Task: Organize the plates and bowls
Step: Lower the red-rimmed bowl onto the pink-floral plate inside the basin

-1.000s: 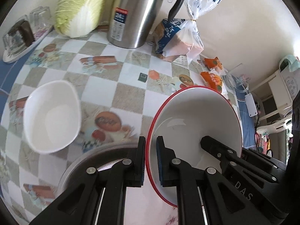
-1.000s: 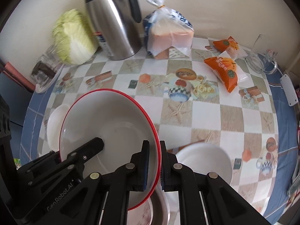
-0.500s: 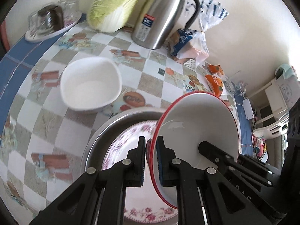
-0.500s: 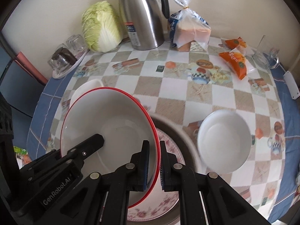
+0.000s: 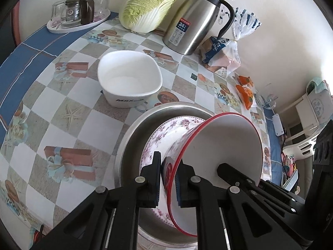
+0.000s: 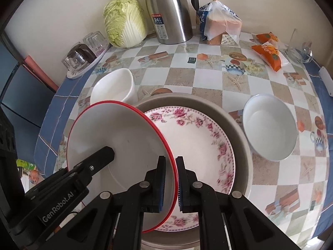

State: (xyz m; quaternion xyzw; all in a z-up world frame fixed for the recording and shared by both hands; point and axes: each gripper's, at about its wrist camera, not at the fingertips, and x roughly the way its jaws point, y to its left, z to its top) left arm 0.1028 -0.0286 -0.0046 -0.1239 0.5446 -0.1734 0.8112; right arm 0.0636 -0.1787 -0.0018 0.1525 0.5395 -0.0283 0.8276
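Both grippers clamp the red-rimmed bowl by opposite edges: the right gripper pinches the rim on one side, the left gripper the other, each rim edge caught between nearly closed jaws. A two-sided hold suits a wide, shallow dish, which one narrow pinch would probably let swing. The bowl hangs tilted above the floral plate, which lies inside the metal basin; this nesting suggests stacking by size, with the bowl meant to sit on the plate. Whether it touches the plate cannot be told. Two white bowls flank the basin, apart from it: a squarish one on the left, a round one on the right, likely next for the stack. Farther back stand cabbage, steel jug and bagged bread, clear of the work.
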